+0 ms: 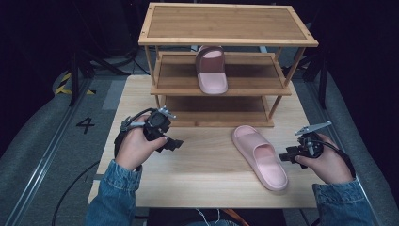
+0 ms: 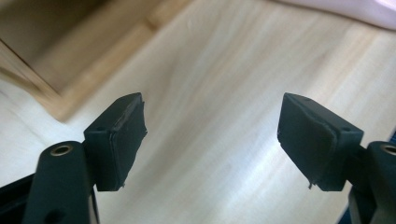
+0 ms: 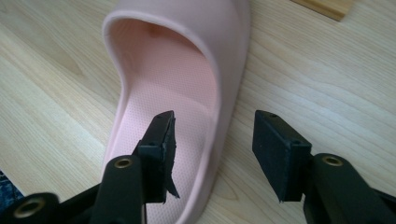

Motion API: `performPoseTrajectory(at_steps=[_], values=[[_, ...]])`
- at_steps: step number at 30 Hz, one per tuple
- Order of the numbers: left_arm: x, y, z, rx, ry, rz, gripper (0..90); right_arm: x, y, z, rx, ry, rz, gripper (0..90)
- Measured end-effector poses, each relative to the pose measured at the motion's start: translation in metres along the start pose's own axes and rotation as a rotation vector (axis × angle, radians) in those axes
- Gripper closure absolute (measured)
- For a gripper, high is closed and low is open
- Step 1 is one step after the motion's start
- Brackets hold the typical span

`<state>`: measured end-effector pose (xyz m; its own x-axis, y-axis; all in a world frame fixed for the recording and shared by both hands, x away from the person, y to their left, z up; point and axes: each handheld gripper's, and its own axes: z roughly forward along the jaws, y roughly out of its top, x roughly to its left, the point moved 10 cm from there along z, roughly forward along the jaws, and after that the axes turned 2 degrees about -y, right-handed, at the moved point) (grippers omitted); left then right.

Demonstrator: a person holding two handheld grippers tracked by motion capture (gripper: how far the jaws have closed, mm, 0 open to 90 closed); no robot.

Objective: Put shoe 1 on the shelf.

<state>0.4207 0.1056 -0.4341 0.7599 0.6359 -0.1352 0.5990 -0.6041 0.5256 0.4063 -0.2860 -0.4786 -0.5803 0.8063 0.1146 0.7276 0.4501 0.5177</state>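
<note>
Slippers are the work here: one (image 1: 212, 70) already sits on the rack's (image 1: 221, 89) middle shelf, toe toward the back, so I judge its mate belongs beside it. That second slipper (image 1: 260, 157) lies on the table (image 1: 197, 165) just in front of the rack, angled with its heel toward my right side. My right gripper (image 3: 212, 140) is lined up at that heel end, jaws spread and straddling the side wall, one pad over the footbed and one outside, not yet pressing. That placement suits a pinch on the rim, the thinnest part to grab. My left gripper (image 2: 212, 135) hangs over bare table near the rack's foot, jaws wide apart with nothing between them, out of the way.
</note>
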Motion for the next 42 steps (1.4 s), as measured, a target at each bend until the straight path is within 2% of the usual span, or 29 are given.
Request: performPoseTrajectory(at_steps=[2,5,7,9,11,16,21,23,26,29,36,42], values=[[0.003,-0.016,0.009,0.020,-0.003,-0.027,21.2,0.003,0.003,0.003,0.002,0.012,-0.012,49.6],[0.012,-0.031,0.015,0.075,0.044,-0.033,20.3,0.006,0.007,0.006,-0.004,0.009,-0.042,49.4],[0.016,-0.037,0.017,0.084,0.073,-0.050,19.0,0.009,0.010,0.009,-0.006,0.007,-0.041,49.5],[0.019,-0.044,0.020,0.101,0.095,-0.055,19.1,0.013,0.010,0.011,0.018,0.006,-0.029,49.4],[0.019,-0.047,0.023,0.109,0.093,-0.057,19.0,0.016,0.010,0.014,0.030,0.006,-0.018,50.1],[0.018,-0.058,0.030,0.156,0.084,-0.050,18.3,0.028,0.014,0.023,0.059,0.027,-0.052,52.9],[0.018,-0.065,0.036,0.182,0.094,-0.045,18.6,0.038,0.018,0.032,0.072,0.042,-0.073,54.5],[0.018,-0.067,0.038,0.181,0.096,-0.052,18.8,0.043,0.019,0.038,0.079,0.043,-0.083,54.6],[0.019,-0.069,0.039,0.182,0.099,-0.058,19.1,0.050,0.019,0.043,0.101,0.056,-0.096,59.9],[0.019,-0.071,0.039,0.180,0.103,-0.056,19.1,0.057,0.021,0.047,0.102,0.073,-0.109,59.8],[0.019,-0.072,0.042,0.180,0.105,-0.057,19.9,0.067,0.025,0.061,0.109,0.065,-0.156,62.6],[0.019,-0.074,0.044,0.189,0.103,-0.063,19.9,0.066,0.027,0.069,0.112,0.022,-0.194,69.6]])
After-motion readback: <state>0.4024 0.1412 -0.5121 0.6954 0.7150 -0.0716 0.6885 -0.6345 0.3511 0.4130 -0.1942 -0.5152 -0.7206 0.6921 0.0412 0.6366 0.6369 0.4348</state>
